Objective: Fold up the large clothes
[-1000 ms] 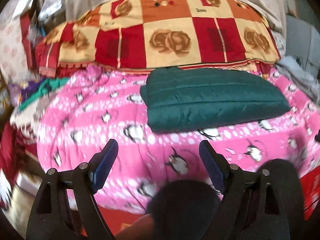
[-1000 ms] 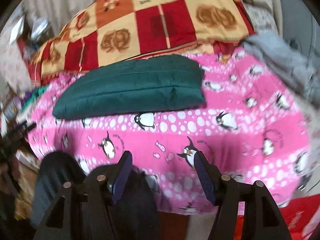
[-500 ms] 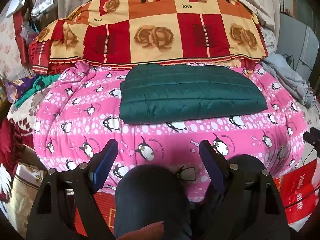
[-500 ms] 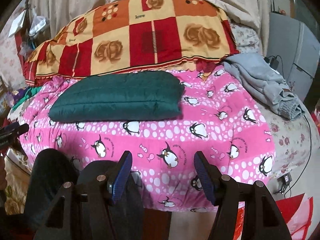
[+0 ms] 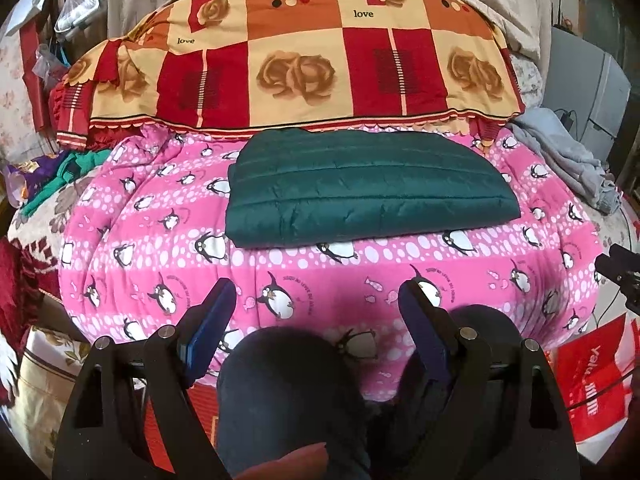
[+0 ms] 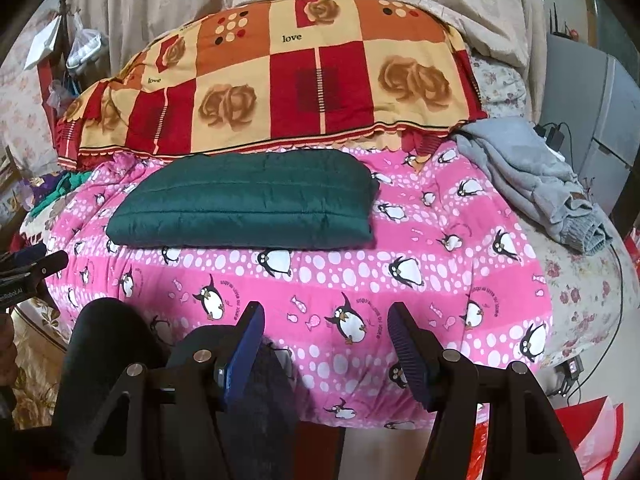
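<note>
A dark green quilted jacket lies folded into a flat rectangle on the pink penguin blanket; it also shows in the right wrist view. My left gripper is open and empty, held back from the bed's front edge, well short of the jacket. My right gripper is open and empty, also back from the bed edge, to the right of the jacket. The right gripper's tip shows at the edge of the left view, and the left gripper's at the edge of the right view.
A red and yellow patterned quilt is piled behind the jacket. A grey garment lies crumpled at the bed's right side. Green and purple clothes sit at the left. The person's dark knees are below the grippers. A red bag lies on the floor.
Both grippers have pulled back and away from the bed, so more of the bed and room shows. The jacket has stayed folded in place. Both grippers stayed open.
</note>
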